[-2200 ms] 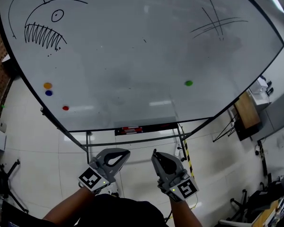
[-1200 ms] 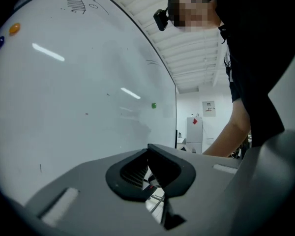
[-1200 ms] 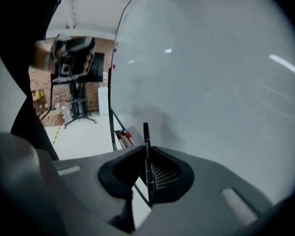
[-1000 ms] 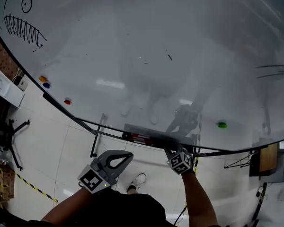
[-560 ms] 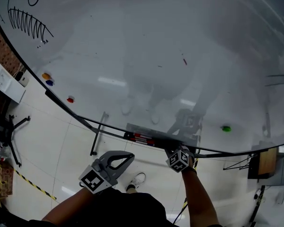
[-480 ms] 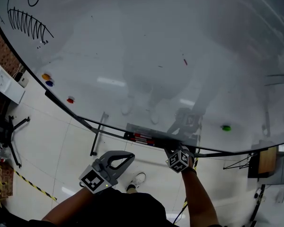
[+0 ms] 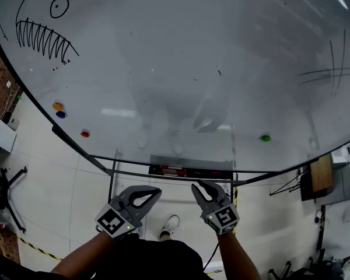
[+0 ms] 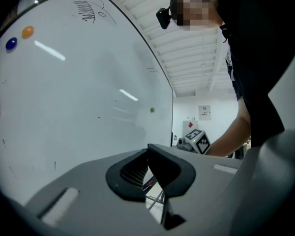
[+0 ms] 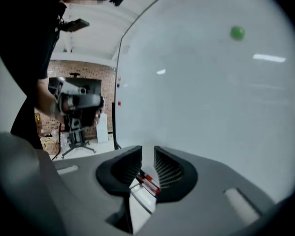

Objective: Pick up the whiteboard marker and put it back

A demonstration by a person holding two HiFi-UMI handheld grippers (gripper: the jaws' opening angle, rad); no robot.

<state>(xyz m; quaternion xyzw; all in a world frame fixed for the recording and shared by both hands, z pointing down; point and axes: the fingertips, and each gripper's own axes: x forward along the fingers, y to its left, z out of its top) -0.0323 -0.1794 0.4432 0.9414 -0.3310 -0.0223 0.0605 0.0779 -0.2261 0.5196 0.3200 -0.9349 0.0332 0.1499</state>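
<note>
room: workshop with a pale tiled floor [image 7: 52, 174], seen from above.
whiteboard [image 7: 181, 69]: one, on a metal stand [image 7: 111, 179]. It fills most of the head view, with a toothy fish sketch [image 7: 46, 25] top left and crossed lines [image 7: 329, 69] at the right.
tray [image 7: 216, 172]: one, along the board's bottom edge, just ahead of both tongs.
left tongs [image 7: 153, 190]: tips pressed together, nothing in them, held level short of the tray.
right tongs [image 7: 201, 185]: spread with a clear gap and closing. Nothing sits between the jaws; the markers show through the gap, well beyond.
markers [image 7: 171, 169]: lying in the tray with red caps. At least two, exact count too small to tell.
magnets: four on the board: orange [image 7: 58, 105], blue [image 7: 60, 114], red [image 7: 84, 134], green [image 7: 265, 137].
step: the markers are in the tray and neither pair of tongs holds anything. That is either before the pick or after the put-back, and I can't tell which from this.
next: if the pick is pending, the right tongs drop to the tray, straddle one marker across its barrel and pinch. The neighbours lie close, so nudging them is the risk.
count: 1 board, 1 tray, 2 tongs, 4 magnets, 2+ markers.
</note>
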